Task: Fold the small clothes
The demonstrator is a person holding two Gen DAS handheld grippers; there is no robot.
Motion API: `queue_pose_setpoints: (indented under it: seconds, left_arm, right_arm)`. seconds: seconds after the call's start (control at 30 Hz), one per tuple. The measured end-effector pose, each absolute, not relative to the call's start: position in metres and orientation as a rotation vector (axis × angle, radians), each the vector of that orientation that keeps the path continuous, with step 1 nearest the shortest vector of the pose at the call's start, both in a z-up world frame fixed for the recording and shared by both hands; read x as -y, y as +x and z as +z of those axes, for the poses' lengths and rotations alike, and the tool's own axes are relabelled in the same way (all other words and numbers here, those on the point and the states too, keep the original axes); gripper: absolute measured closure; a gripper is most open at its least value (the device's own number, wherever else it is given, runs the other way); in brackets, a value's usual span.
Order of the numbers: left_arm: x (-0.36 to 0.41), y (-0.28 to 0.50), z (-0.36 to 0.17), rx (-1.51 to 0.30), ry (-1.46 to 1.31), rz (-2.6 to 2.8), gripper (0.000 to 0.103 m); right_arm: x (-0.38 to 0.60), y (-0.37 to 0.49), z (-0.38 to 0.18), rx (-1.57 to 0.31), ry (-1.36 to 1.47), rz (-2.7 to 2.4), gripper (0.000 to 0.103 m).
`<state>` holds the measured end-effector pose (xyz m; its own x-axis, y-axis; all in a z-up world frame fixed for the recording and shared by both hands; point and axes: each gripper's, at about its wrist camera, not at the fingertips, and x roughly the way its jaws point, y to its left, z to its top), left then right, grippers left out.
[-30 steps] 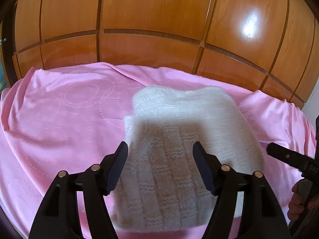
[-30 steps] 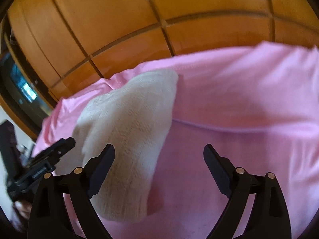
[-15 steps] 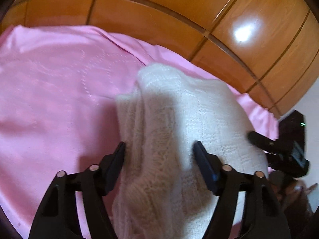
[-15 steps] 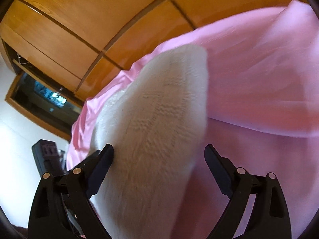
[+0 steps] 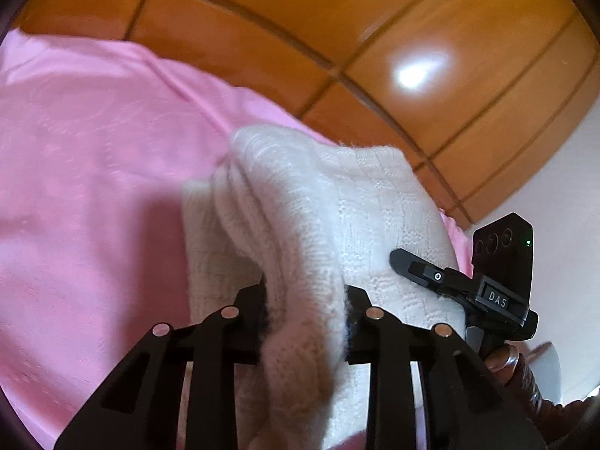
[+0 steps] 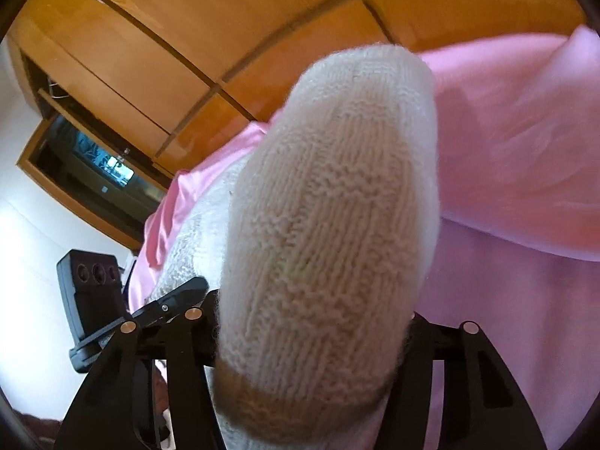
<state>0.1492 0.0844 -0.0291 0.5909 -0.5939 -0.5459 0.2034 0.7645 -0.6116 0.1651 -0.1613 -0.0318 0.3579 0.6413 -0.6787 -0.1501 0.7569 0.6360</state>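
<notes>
Both grippers have moved in onto the white knit garment (image 5: pixel 337 202) on the pink bedsheet (image 5: pixel 93 172): left gripper (image 5: pixel 305 315) and right gripper (image 6: pixel 313 322) are closing, folds bunched between their jaws.

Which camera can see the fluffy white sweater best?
The left wrist view: the white sweater shows its folded layers and edge against the pink sheet. In the right wrist view, the sweater bulges so near the lens that only one knitted hump shows.

Open pink sheet (image 5: pixel 93 195) beside knit (image 5: pixel 337 206)
</notes>
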Motion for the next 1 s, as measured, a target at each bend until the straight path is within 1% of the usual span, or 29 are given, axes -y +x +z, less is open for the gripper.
queue_pose_setpoints:
  seconds: [0.2,0.37,0.5,0.6,0.63,0.67,0.73,0.77,0.8,0.83,0.9,0.97,1.0]
  left_arm:
    - [0.007,0.158,0.003,-0.817,-0.422,-0.649,0.076]
    - [0.117,0.181,0.027,-0.831,-0.295,-0.781,0.076]
    - [0.202,0.194,0.026,-0.866,-0.155,-0.829,0.076]
    - [0.250,0.204,0.004,-0.928,-0.038,-0.806,0.076]
    - [0.271,0.207,-0.014,-0.967,0.053,-0.756,0.075]
    - [0.281,0.205,-0.024,-0.962,0.102,-0.727,0.074]
    - [0.288,0.199,-0.032,-0.930,0.115,-0.694,0.065]
    - [0.289,0.197,-0.029,-0.930,0.110,-0.677,0.065]
    - [0.290,0.193,-0.025,-0.924,0.111,-0.660,0.064]
    - [0.289,0.190,-0.019,-0.903,0.124,-0.641,0.063]
    - [0.284,0.182,-0.007,-0.841,0.158,-0.600,0.063]
    - [0.273,0.179,-0.001,-0.792,0.149,-0.581,0.063]
    - [0.273,0.185,-0.001,-0.785,0.151,-0.576,0.063]
  right_arm:
    - [0.225,0.134,0.017,-0.974,0.510,0.464,0.050]
    - [0.315,0.115,0.045,-0.889,0.502,0.317,0.050]
    - [0.380,0.106,0.041,-0.885,0.522,0.201,0.050]
    - [0.416,0.099,0.020,-0.924,0.538,0.083,0.047]
    - [0.426,0.097,0.007,-0.953,0.534,0.037,0.044]
    - [0.431,0.095,-0.004,-0.985,0.520,0.000,0.041]
    - [0.437,0.091,-0.026,-1.025,0.515,-0.056,0.028]
    - [0.437,0.089,-0.028,-1.006,0.533,-0.072,0.026]
    - [0.439,0.086,-0.027,-0.994,0.553,-0.080,0.021]
    - [0.438,0.084,-0.023,-0.987,0.545,-0.091,0.018]
    - [0.438,0.078,-0.009,-0.966,0.485,-0.124,0.018]
    - [0.427,0.068,0.018,-0.914,0.372,-0.178,0.019]
    - [0.420,0.062,0.030,-0.892,0.321,-0.187,0.030]
